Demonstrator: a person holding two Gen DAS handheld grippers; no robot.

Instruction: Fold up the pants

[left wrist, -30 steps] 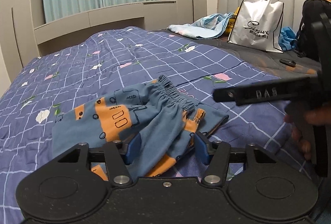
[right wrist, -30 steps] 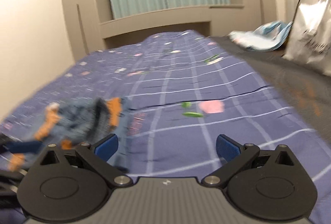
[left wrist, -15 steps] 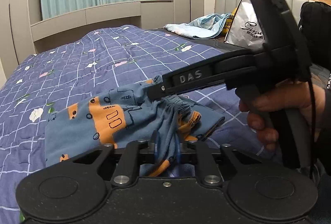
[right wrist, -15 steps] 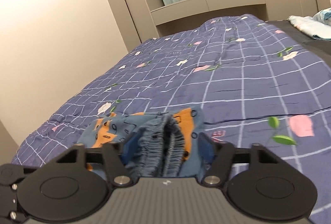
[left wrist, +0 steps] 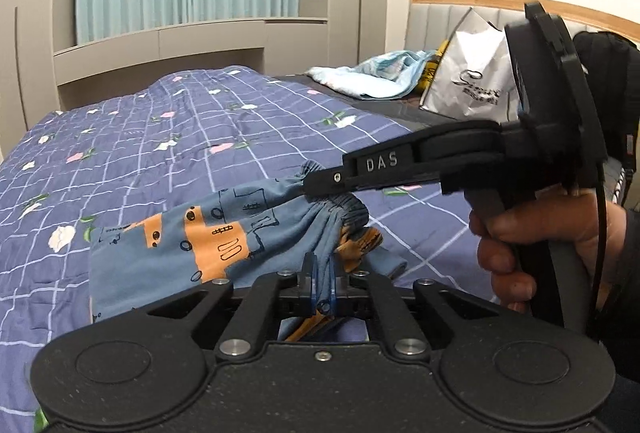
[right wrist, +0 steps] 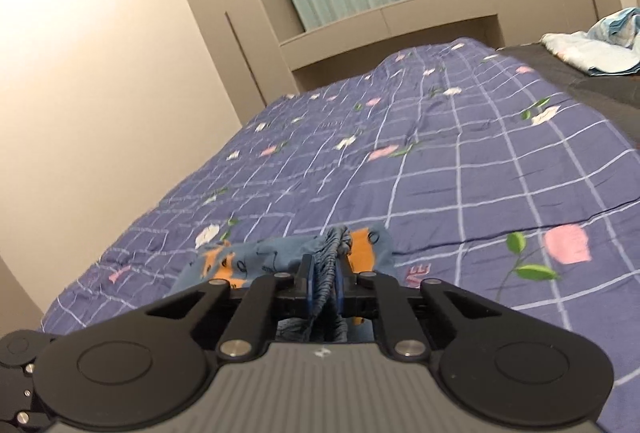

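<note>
Pants (left wrist: 208,245), crumpled on quilt (left wrist: 160,137): waistband pinched by right gripper (right wrist: 322,283), edge by left gripper (left wrist: 320,283). Step: gripping; next, likely lift and spread.

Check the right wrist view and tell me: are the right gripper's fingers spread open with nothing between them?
No: the right gripper is shut on the pants, their gathered waistband pinched between its blue pads.

Both wrist views low and close over the quilt (left wrist: 168,161), facing the curtained window wall, sharing the pants (right wrist: 276,253)
</note>
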